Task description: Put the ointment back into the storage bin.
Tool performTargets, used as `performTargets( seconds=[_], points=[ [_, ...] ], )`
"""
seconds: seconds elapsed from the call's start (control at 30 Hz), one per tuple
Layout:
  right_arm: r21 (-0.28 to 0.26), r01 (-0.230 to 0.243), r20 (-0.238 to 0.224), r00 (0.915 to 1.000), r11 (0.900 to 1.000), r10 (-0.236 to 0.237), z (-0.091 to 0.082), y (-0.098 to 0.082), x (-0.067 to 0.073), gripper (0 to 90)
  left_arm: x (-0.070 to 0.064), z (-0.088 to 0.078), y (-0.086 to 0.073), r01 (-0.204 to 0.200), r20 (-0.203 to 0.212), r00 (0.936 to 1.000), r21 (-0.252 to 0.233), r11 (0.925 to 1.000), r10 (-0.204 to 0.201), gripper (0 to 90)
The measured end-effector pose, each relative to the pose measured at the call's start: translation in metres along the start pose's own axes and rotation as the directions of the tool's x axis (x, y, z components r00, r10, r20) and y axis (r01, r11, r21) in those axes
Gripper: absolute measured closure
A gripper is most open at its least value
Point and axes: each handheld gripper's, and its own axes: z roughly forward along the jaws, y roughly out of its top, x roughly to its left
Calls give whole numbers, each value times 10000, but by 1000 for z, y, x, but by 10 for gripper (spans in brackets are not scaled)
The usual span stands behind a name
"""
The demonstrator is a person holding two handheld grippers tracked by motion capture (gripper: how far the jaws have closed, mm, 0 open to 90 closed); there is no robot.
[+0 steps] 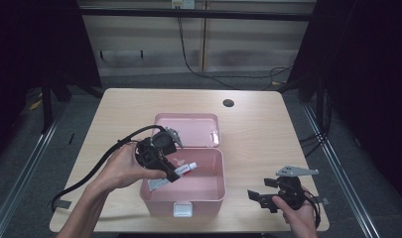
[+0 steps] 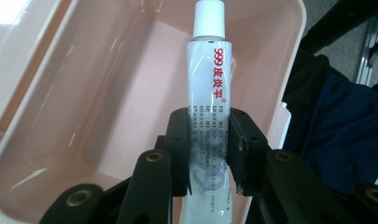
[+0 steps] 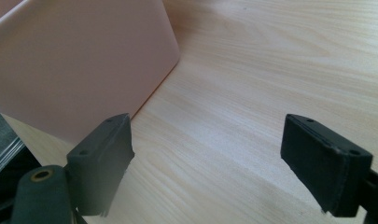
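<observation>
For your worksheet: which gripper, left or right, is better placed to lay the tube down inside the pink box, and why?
Left. The left gripper is shut on the tube above the open pink box. The right gripper is open beside the box, over the table.

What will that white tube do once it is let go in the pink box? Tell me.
The tube probably dents easily: the left tool pinches its flattened lower half. It looks light, held out by one end. Its round cap may let it roll a little, though the flat crimped end should stop it inside the box.
</observation>
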Motion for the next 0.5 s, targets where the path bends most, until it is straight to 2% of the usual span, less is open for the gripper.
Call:
performTargets(
  seconds=[0.13,0.2,0.27,0.33,0.5],
  points=[
    [15,23,33,10000,10000,-23,0,0,0,163,-1,7,5,-223,-32,9997,338,9992,224,715],
    [22,21,24,10000,10000,-21,0,0,0,163,-1,11,6,-153,-29,9999,326,9994,154,715],
    [7,5,16,10000,10000,-5,0,0,0,163,0,14,9,-203,-160,9996,523,9984,211,715],
    [7,-9,19,10000,10000,9,0,0,0,163,0,18,11,-379,59,9993,575,9976,376,715],
    [12,24,20,10000,10000,-24,1,0,0,163,0,32,14,-633,108,9980,697,9956,627,715]
  ],
)
